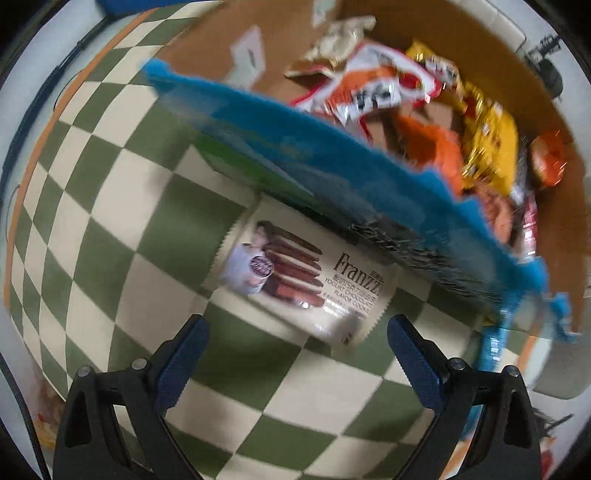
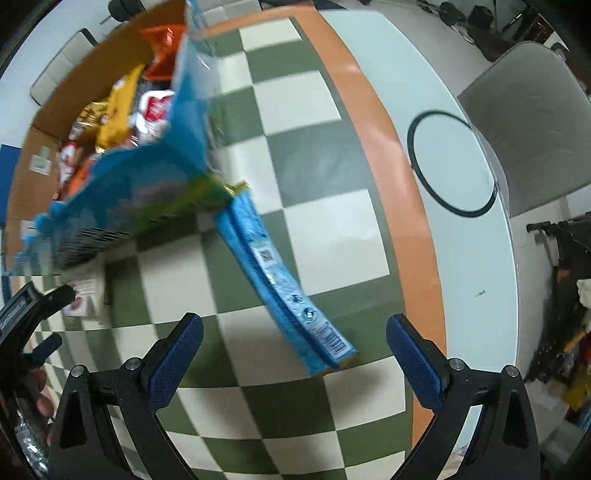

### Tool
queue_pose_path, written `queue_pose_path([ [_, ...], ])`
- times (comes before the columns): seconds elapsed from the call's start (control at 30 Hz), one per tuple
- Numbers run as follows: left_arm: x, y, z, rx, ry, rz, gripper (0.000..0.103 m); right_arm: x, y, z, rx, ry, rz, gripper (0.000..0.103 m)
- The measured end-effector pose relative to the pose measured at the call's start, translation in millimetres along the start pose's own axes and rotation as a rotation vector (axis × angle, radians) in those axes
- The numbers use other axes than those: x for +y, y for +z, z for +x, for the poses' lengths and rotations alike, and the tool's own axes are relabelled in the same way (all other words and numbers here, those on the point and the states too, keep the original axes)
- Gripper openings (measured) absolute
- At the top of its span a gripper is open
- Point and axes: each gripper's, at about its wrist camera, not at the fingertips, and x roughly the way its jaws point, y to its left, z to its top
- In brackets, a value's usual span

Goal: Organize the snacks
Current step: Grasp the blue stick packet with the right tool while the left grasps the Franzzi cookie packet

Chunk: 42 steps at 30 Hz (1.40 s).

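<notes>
A large blue snack bag point(image 1: 332, 162) stands tilted against the cardboard box point(image 1: 424, 33), blurred; it also shows in the right wrist view point(image 2: 147, 184). A white Franzzi cookie pack point(image 1: 306, 273) lies flat on the checkered cloth just ahead of my open, empty left gripper point(image 1: 295, 350). A long blue snack pack point(image 2: 284, 284) lies on the cloth between and ahead of the fingers of my open, empty right gripper point(image 2: 293, 350). The box holds several orange, yellow and red snack bags point(image 1: 436, 110).
The green and cream checkered cloth point(image 2: 332, 155) has an orange border point(image 2: 384, 155) on a white table point(image 2: 472, 280). A black ring mark point(image 2: 452, 162) is on the table. A grey chair point(image 2: 532, 122) stands beyond the edge. The left gripper's body point(image 2: 26, 314) shows at left.
</notes>
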Motion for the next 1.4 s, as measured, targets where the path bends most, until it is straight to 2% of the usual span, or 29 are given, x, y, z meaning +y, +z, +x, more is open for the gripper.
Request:
queue_pose_path([
  [0.13,-4.9,-4.9,21.6,0.003,0.054,0.015,0.099,-3.3,-0.2,15.1,0.017,-0.029,-0.005,0.101],
  [0.27,7.4,-10.0,19.9,-0.005,0.085,0.015,0.101,-4.5,1.1,18.6,0.017,-0.035,-0.013,0.101],
  [0.47,65.0,-26.8,6.0,0.035,0.150,-0.015,0.099,-5.8,9.8,21.3,0.023,-0.015,-0.013,0.101],
  [0.63,89.4,-34.2,-21.9,0.013,0.034,-0.086,0.097,6.0,28.1,33.8,0.065,0.002,-0.050,0.101],
  [0.73,77.7,-20.4,-24.0,0.014,-0.035,-0.109,0.097,13.9,32.6,42.2,0.082,0.017,-0.083,0.101],
  [0.83,59.0,-5.1,-14.4,0.031,-0.051,-0.092,0.097,21.9,37.9,49.8,0.085,0.002,-0.109,0.101],
  [0.9,46.9,2.3,-1.5,0.062,-0.048,-0.070,0.097,23.2,42.4,56.2,0.090,-0.008,-0.104,0.096],
  [0.97,40.0,14.3,7.1,0.081,-0.026,-0.050,0.097,21.0,46.7,62.4,0.102,0.002,-0.081,0.074],
  [1.0,36.8,17.6,11.1,0.088,-0.020,-0.043,0.097,20.7,49.0,65.5,0.112,0.008,-0.070,0.067],
  [1.07,35.7,17.5,17.7,0.097,-0.003,-0.033,0.097,19.4,48.1,70.2,0.129,0.007,-0.068,0.047],
  [1.13,36.4,16.4,22.7,0.107,-0.004,-0.027,0.095,18.6,44.4,69.7,0.120,-0.001,-0.074,0.041],
  [1.27,40.8,11.8,34.3,0.146,0.009,0.003,0.065,14.8,31.8,70.0,0.152,0.018,-0.056,0.032],
  [1.3,39.3,8.7,32.6,0.129,0.029,0.026,0.061,14.1,28.7,70.4,0.160,0.021,-0.054,0.032],
  [1.4,39.2,-5.8,31.7,0.128,0.043,0.086,0.060,16.7,22.4,71.8,0.186,0.037,-0.052,0.031],
])
